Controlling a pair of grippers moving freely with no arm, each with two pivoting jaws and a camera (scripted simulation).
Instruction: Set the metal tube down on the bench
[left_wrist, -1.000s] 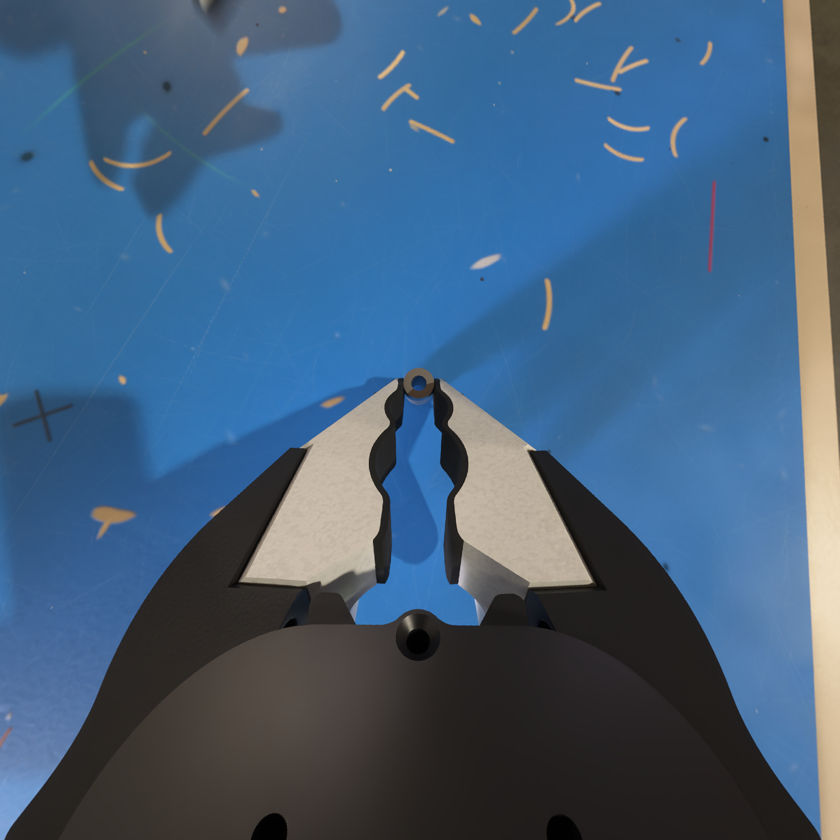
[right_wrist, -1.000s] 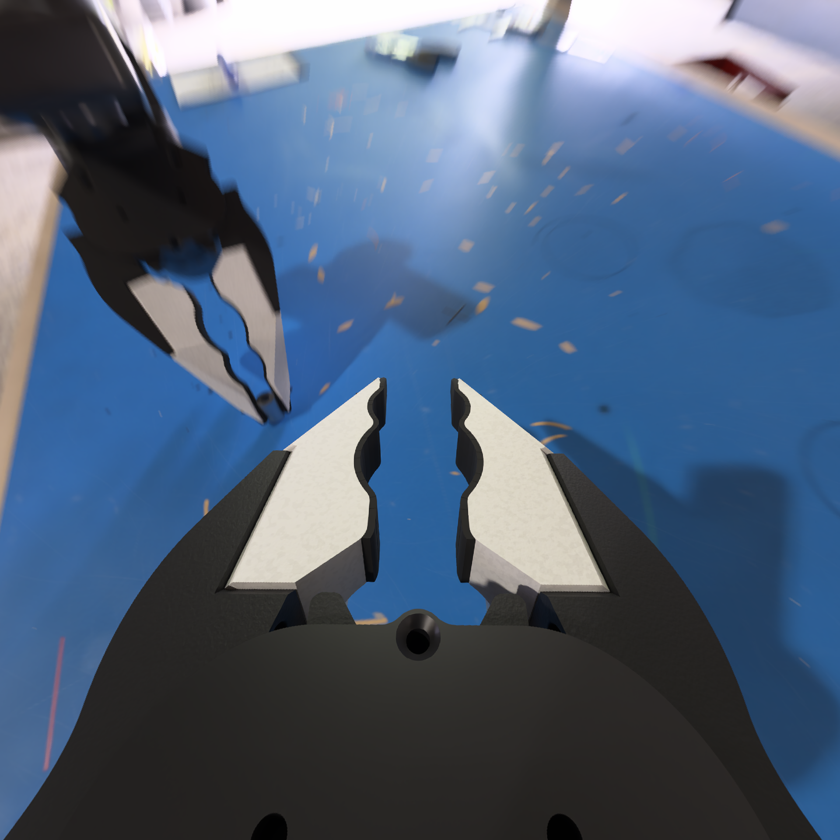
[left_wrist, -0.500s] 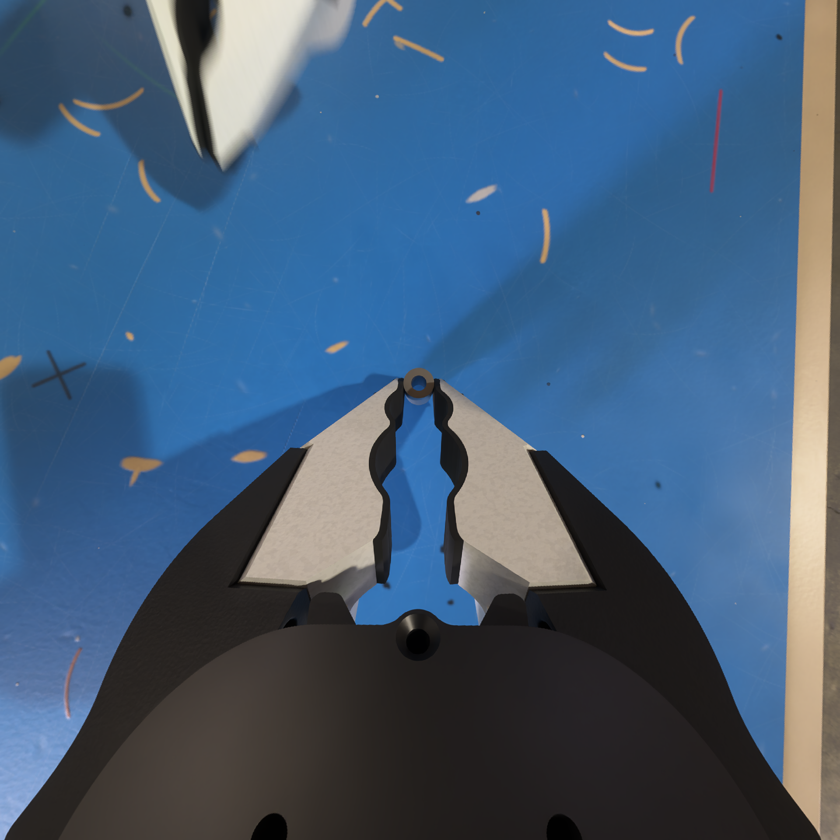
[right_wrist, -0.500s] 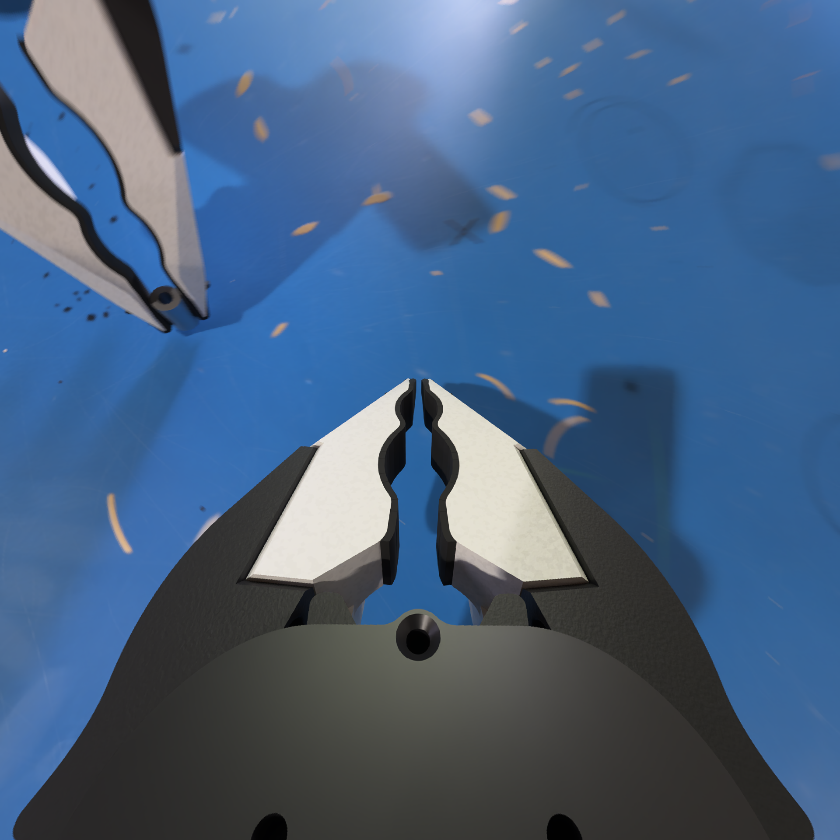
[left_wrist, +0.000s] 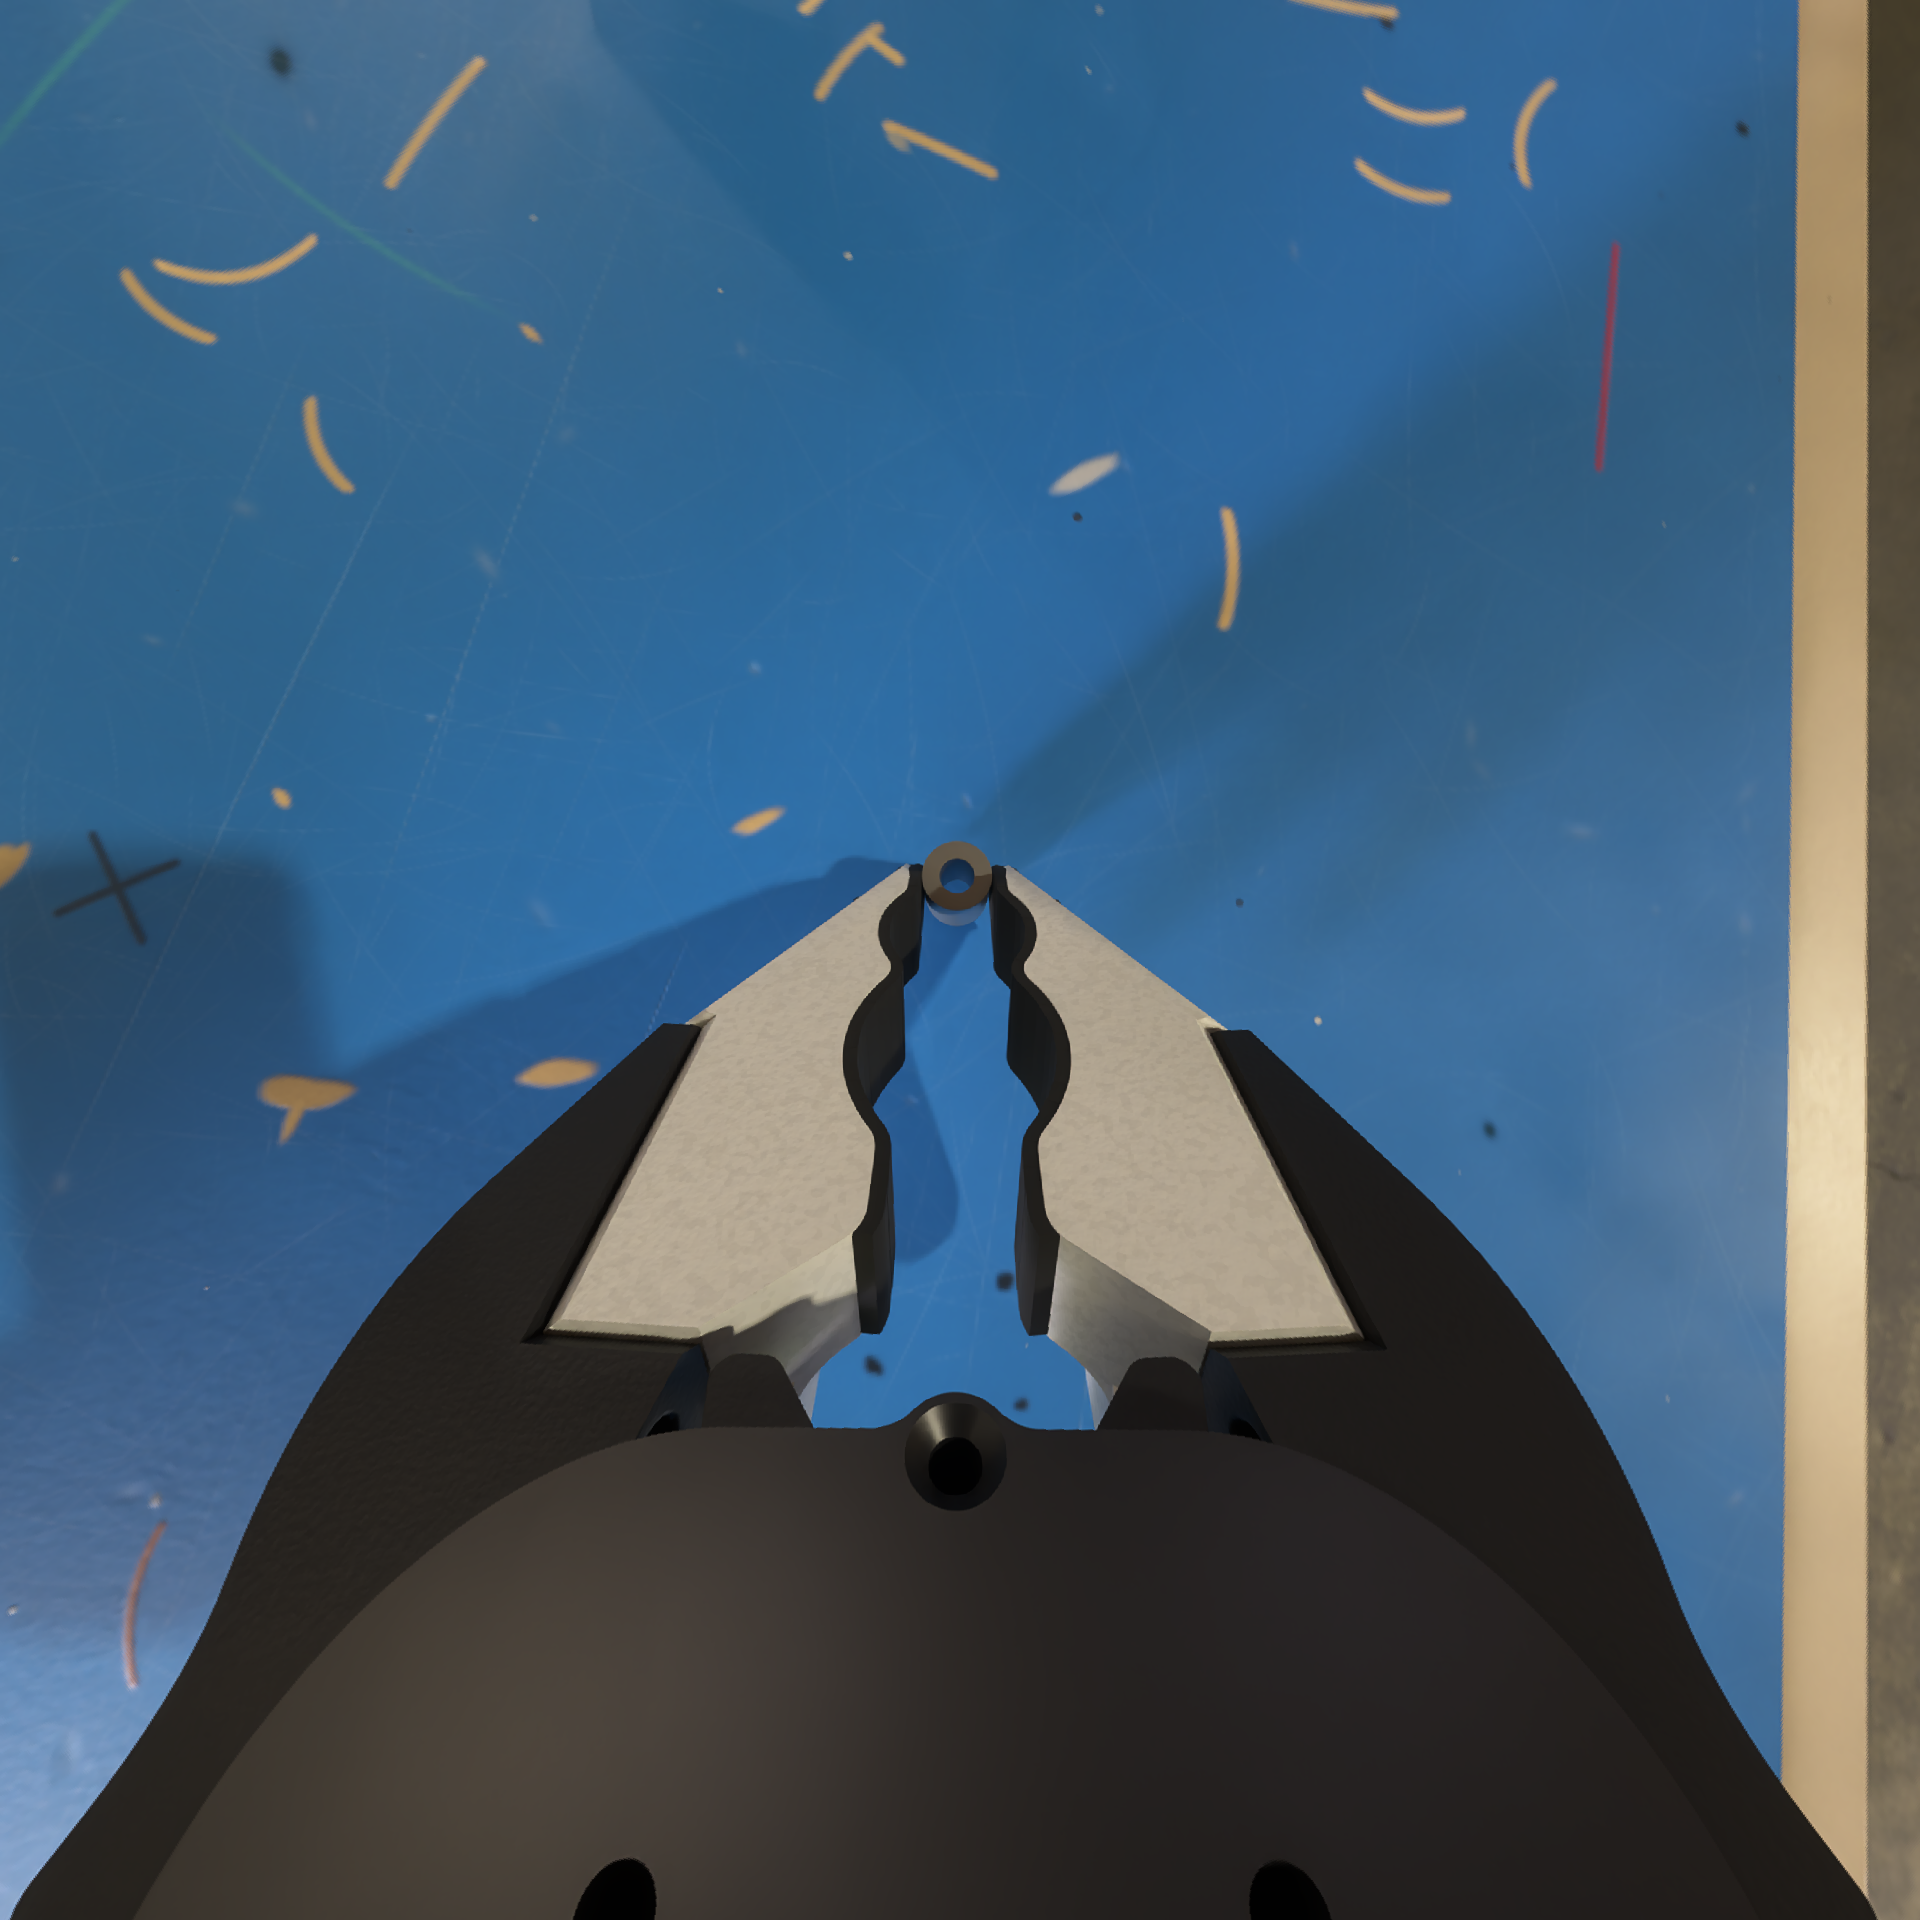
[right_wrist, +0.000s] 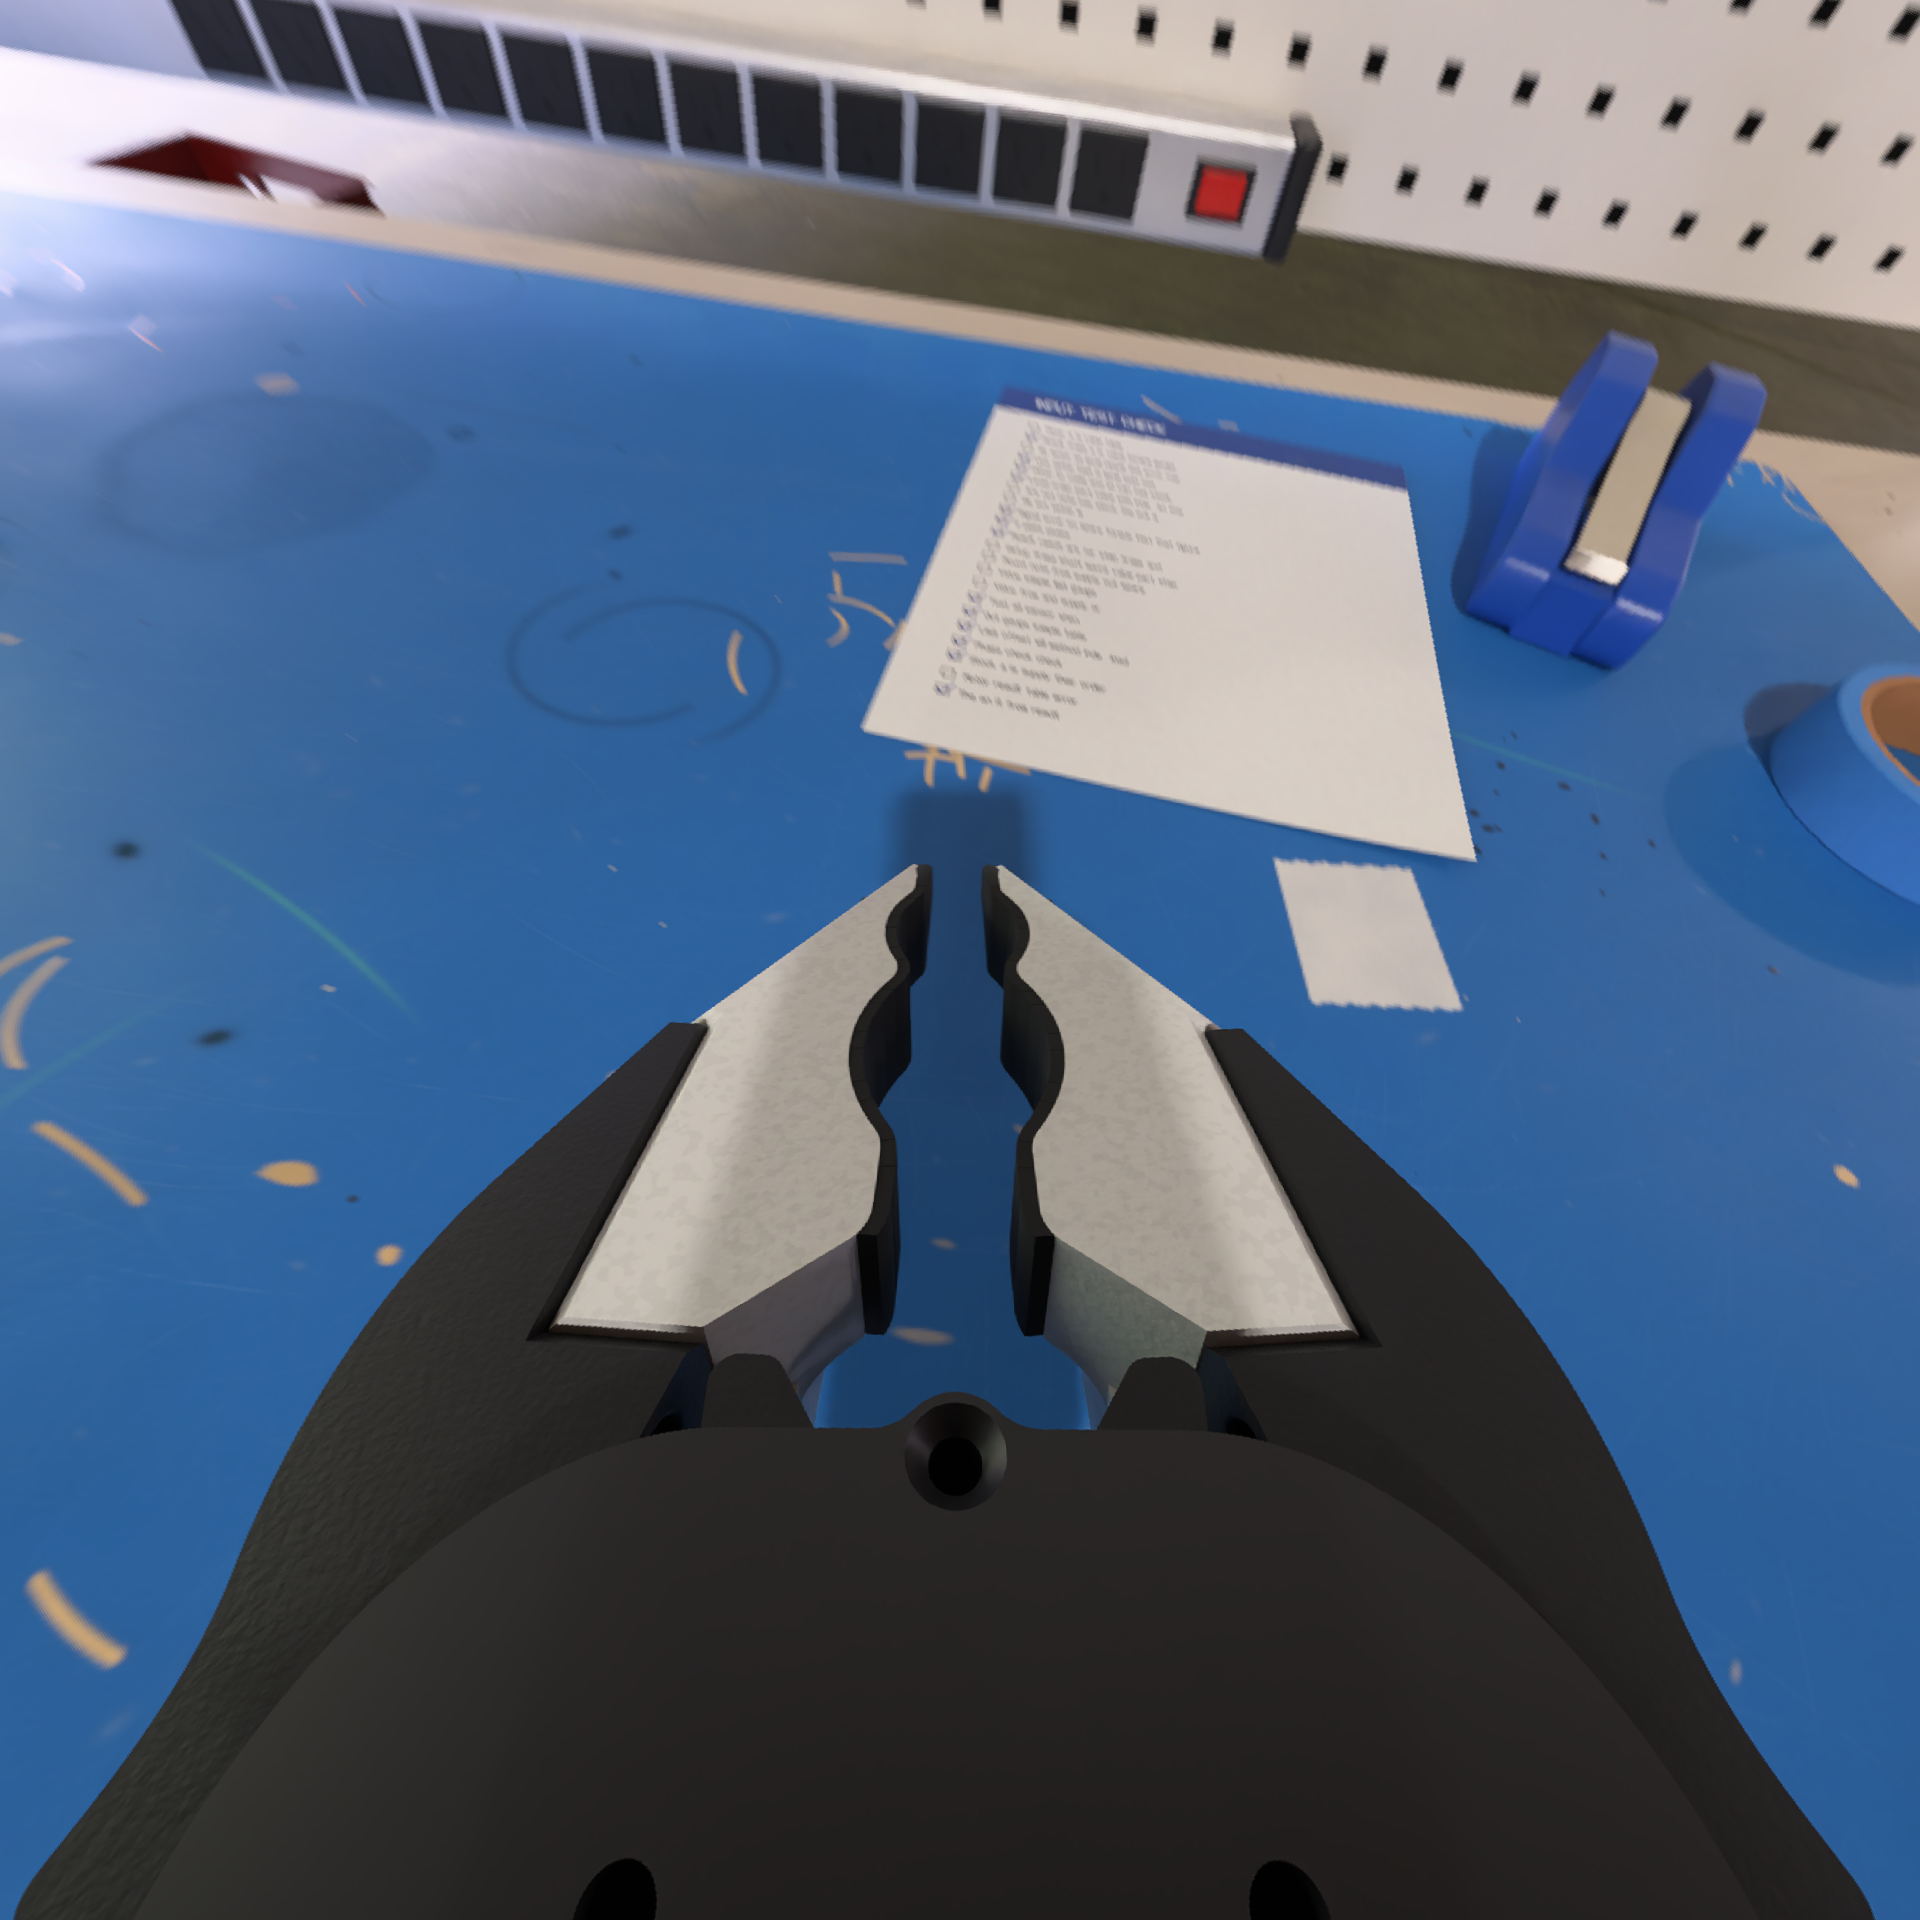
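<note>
We've got the tube (left_wrist: 955, 878) pinched right at the tips of our left gripper (left_wrist: 956, 883), seen end-on as a small grey ring, standing along our line of sight and looking down at the blue mat (left_wrist: 623, 623). Whether its far end touches the mat, we can't tell. Our right gripper (right_wrist: 957, 883) carries nothing, jaws drawn narrow with a slim gap, pointing toward the sheet (right_wrist: 1174, 623).

Outward from the left tips: tan shavings (left_wrist: 1228, 568) scattered about, a black cross mark (left_wrist: 116, 886) off to the left, the mat's pale edge (left_wrist: 1829, 935) on the right.

The step in hand, we'd say, is lowering and releasing. Best to tip the tube flat before parting the jaws, since a round tube dropped upright would topple and roll. Ease down slowly, pick a patch free of shavings, well clear of that edge, then open gently.
</note>
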